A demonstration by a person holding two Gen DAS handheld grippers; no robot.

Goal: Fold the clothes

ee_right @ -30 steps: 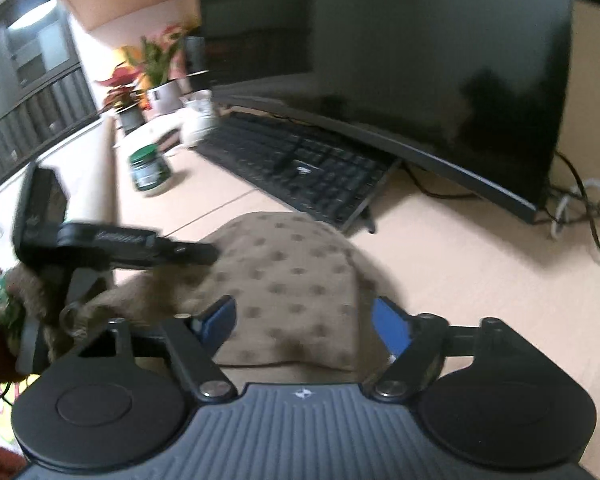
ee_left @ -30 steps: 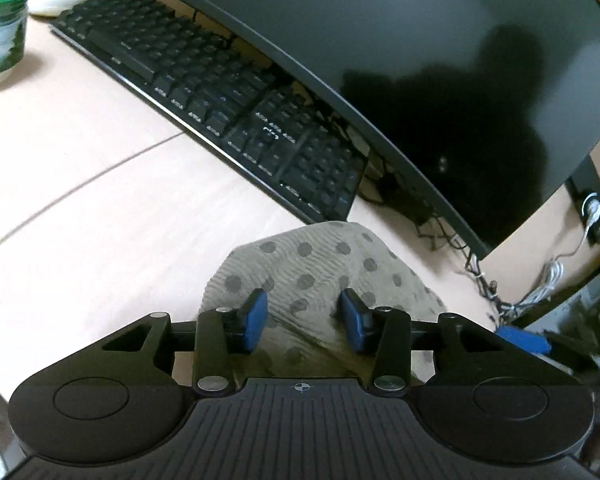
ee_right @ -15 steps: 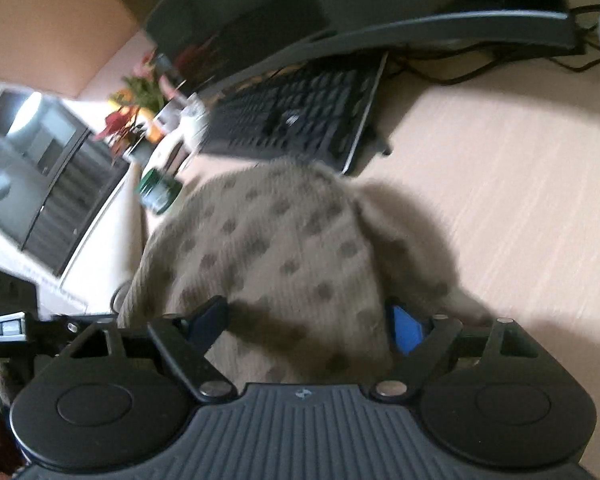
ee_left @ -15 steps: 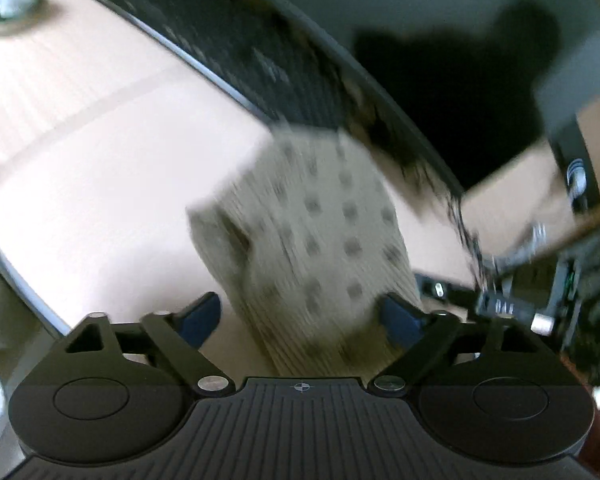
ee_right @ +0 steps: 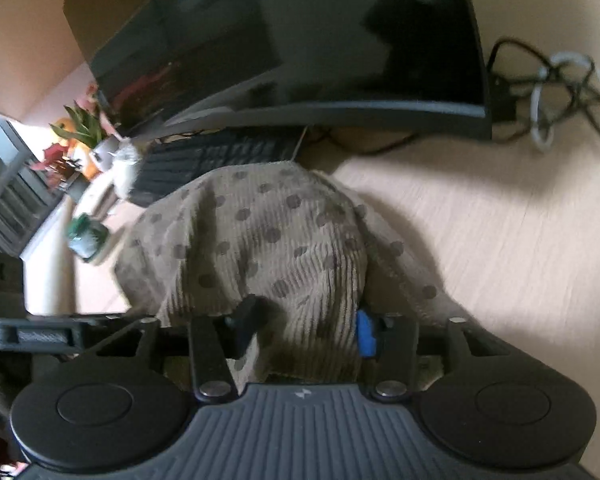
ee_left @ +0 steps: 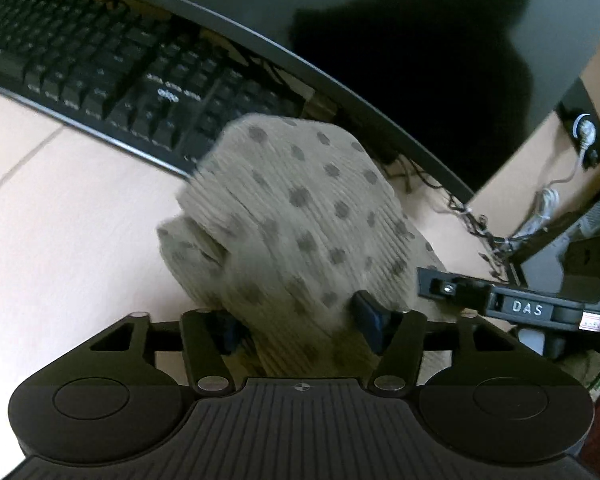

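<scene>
Two claws: both are on the same piece of clothing, one at each end.
Cloth: olive ribbed garment with dark dots [ee_left: 300,224], bunched up in a hump right ahead of both claws, on the pale wood desk [ee_left: 60,220].
Left claw [ee_left: 300,328]: jaws roughly half open with a thick wad of fabric filling the gap; looks clamped on it, blue pad [ee_left: 370,320] pressing into the cloth.
Right claw [ee_right: 304,328]: also about half spread and just starting to ease wider, cloth still stuffed between the jaws and the blue pad [ee_right: 366,332] still against it.
Other claw in view: the right one's body sits off to the right of the left claw, close by.
Clutter: black keyboard [ee_left: 112,76] and curved monitor [ee_left: 380,20] just beyond the hump, cables [ee_right: 560,92] further right.
Step, my guess: carrying one edge over to make a fold.
Tip: keep both ends level and taut so the ribbing doesn't bunch, lay it down short of the keyboard.
Watch out: letting go on one side early will probably flop the fold crooked.
</scene>
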